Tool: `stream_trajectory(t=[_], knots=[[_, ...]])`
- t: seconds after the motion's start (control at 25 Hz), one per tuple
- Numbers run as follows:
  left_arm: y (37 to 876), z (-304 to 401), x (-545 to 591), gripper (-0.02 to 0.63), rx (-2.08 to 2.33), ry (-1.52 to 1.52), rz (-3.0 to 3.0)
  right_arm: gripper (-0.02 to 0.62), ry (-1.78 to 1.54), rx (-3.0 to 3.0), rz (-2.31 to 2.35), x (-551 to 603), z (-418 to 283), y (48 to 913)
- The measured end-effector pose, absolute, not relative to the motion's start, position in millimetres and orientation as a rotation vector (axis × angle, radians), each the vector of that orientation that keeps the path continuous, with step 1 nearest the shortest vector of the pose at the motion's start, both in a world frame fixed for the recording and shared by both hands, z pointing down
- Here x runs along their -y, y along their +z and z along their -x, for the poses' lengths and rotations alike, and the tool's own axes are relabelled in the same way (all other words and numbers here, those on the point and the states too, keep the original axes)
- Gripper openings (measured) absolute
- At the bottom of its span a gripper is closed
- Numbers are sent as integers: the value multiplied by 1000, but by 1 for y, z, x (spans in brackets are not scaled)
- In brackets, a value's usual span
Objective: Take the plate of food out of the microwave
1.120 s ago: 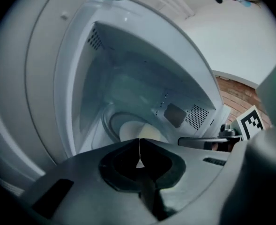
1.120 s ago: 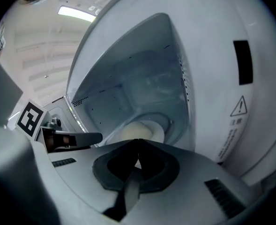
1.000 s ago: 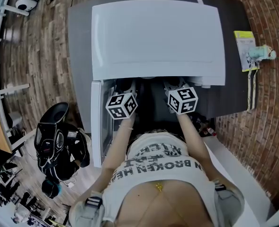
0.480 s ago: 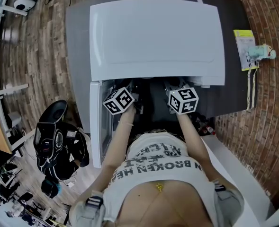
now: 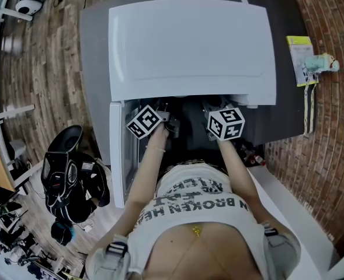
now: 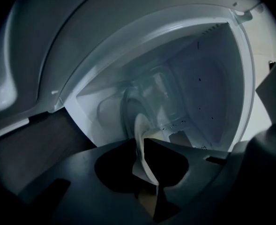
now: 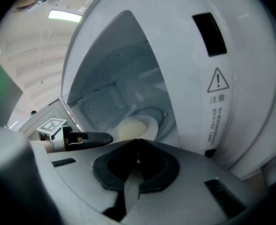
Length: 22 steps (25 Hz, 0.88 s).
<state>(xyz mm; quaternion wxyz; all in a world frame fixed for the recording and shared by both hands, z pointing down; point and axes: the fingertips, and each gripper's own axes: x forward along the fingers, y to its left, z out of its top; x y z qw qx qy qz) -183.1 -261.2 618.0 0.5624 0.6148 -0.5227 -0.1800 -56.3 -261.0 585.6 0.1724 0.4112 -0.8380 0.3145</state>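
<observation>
1. Left gripper (image 6: pixel 140 144): the fingers (image 6: pixel 175 158) are closed to a narrow gap and pinch the rim of the white round plate (image 6: pixel 138 125). The plate shows edge-on between them. In the right gripper view this gripper reaches in from the left, with its marker cube (image 7: pixel 51 125) at its near end.

2. Right gripper (image 7: pixel 138 143): the fingers (image 7: pixel 159 161) are pressed together tip to tip, and nothing shows between the tips. The tips stand just near of the plate's rim. Contact with the rim cannot be told.

3. Plate location: the plate lies inside the cavity of the white box-shaped microwave (image 5: pixel 189 45), on the cavity floor towards the near opening. A pale mass lies on it; what it is cannot be made out.

4. Surroundings: the microwave stands on a dark grey table (image 5: pixel 96 69). The white microwave door (image 5: pixel 118 156) hangs open at the near left.

5. Change from the earlier frames, head view:
- The left gripper's marker cube has shifted slightly left and far, and it has turned about its axis.
- The right gripper's marker cube (image 5: pixel 225 123) has held its place.
- Microwave, door and table are unchanged.
</observation>
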Motion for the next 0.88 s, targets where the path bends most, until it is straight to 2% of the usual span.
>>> stream_trajectory(t=[0.08, 0.32, 0.88], knots=[[620, 182, 260, 46, 1225, -437, -1422, 9, 901, 2377, -1167, 260, 56, 586], [620, 182, 257, 32, 1203, -509, -1346, 9, 950, 2378, -1179, 258, 52, 587], [619, 181, 236, 29, 1211, -529, -1301, 9, 1102, 2368, -1191, 244, 46, 592]])
